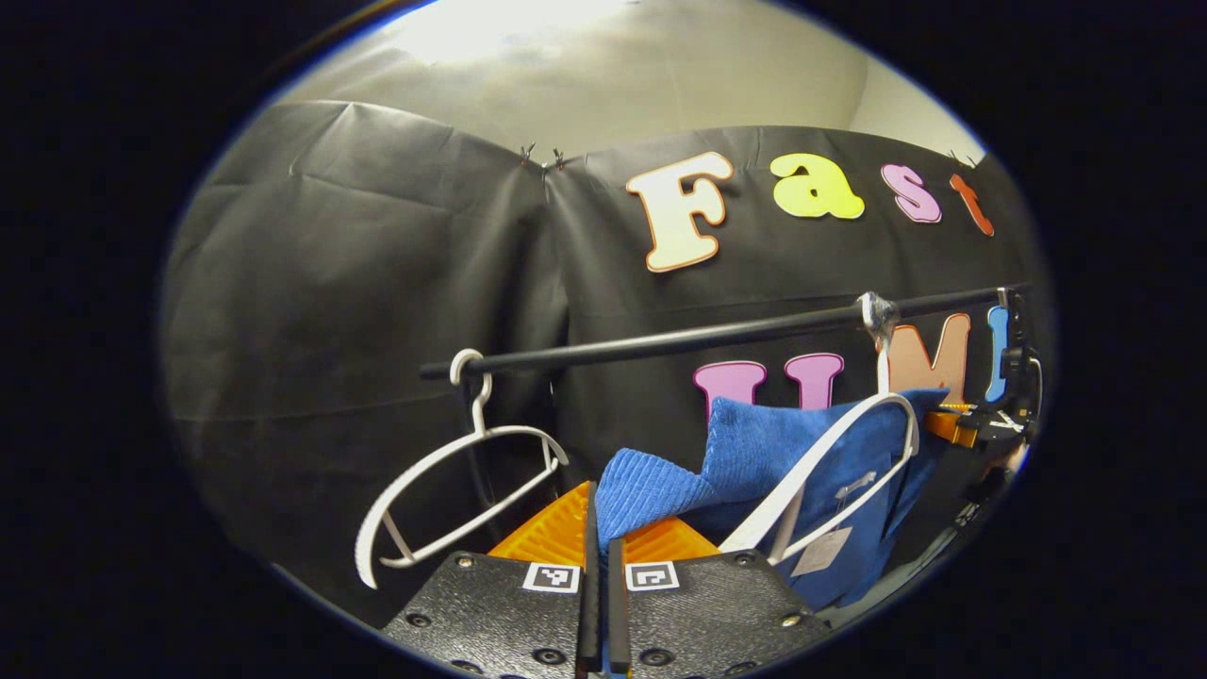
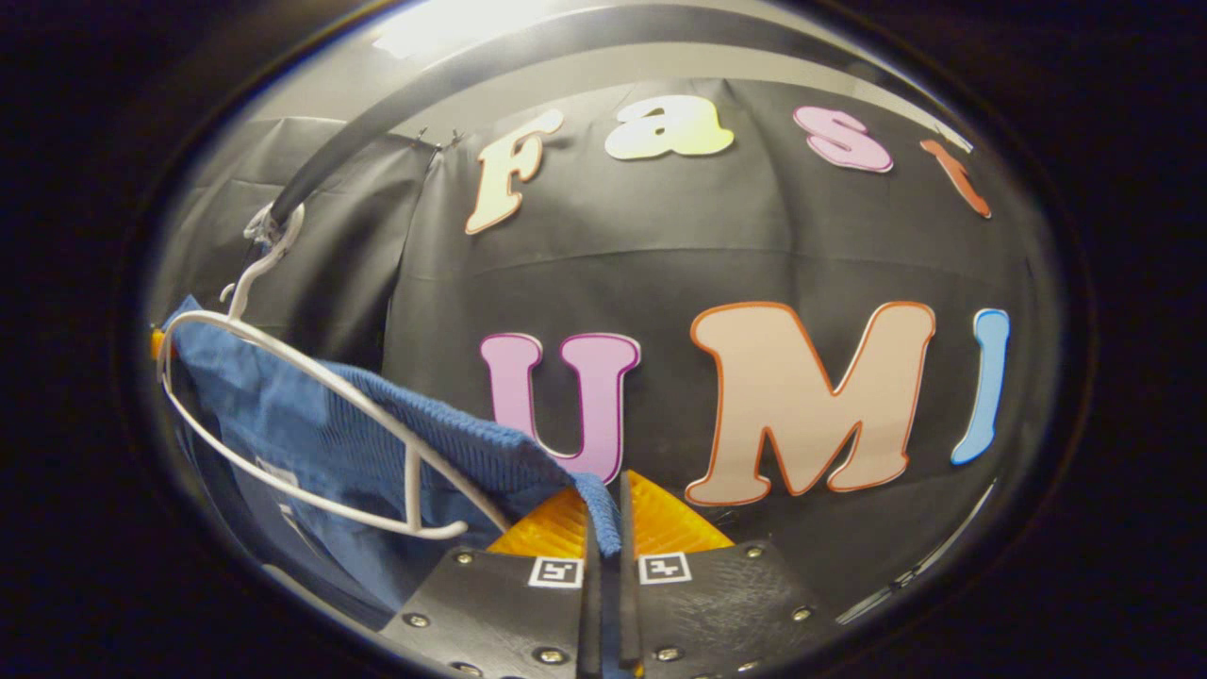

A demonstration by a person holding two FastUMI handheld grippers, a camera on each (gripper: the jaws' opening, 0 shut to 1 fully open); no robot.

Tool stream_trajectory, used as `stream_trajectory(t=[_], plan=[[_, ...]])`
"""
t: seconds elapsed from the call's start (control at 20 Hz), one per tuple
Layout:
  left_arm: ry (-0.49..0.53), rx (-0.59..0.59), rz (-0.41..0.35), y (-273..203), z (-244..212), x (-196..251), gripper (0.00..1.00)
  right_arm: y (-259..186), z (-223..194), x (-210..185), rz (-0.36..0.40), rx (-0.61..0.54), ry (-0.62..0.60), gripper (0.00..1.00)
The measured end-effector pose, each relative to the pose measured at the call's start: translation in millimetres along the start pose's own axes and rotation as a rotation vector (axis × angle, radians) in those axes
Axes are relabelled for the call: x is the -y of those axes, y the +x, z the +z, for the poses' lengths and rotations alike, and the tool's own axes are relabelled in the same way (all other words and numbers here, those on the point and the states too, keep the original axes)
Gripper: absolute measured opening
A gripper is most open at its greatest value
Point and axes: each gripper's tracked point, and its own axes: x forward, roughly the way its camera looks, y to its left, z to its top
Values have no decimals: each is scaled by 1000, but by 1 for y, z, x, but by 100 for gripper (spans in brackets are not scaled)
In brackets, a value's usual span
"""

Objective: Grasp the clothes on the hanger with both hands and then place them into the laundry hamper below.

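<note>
**Both tools pinching the blue garment on its hanger**

In the left gripper view, the left tool (image 1: pixel 600 528) sits at the bottom centre of the frame, its fingers pressed together on a fold of the blue garment (image 1: pixel 801 462). The ribbed cloth rises from between the fingers and runs toward the right of the frame, where it drapes over a white hanger (image 1: pixel 830 471). That hanger hangs from a black rail (image 1: pixel 679 341) crossing the middle of the frame, its hook wrapped at the rail in the upper right. A pale tag (image 1: pixel 822 550) shows on the cloth at the lower right. An empty white hanger (image 1: pixel 453 490) hangs from the rail's left end, tilted, at the lower left of the frame, apart from the garment. At the far right edge, just past the garment, the other tool (image 1: pixel 981 424) shows small and partly hidden.

In the right gripper view, the right tool (image 2: pixel 608 528) is at the bottom centre, fingers pressed together with a corner of the blue garment (image 2: pixel 311 424) caught between them. The cloth stretches from there to the left of the frame, over the white hanger (image 2: pixel 311 377), whose hook meets the black rail (image 2: pixel 471 66) at the upper left
</note>
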Motion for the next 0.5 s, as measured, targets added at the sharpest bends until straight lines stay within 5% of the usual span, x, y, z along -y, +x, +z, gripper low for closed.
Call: stream_trajectory(t=[0.5], plan=[[-30, -43, 25, -4, -41, -18, 4, -2, -42, -28, 23, -53, -100, 7]])
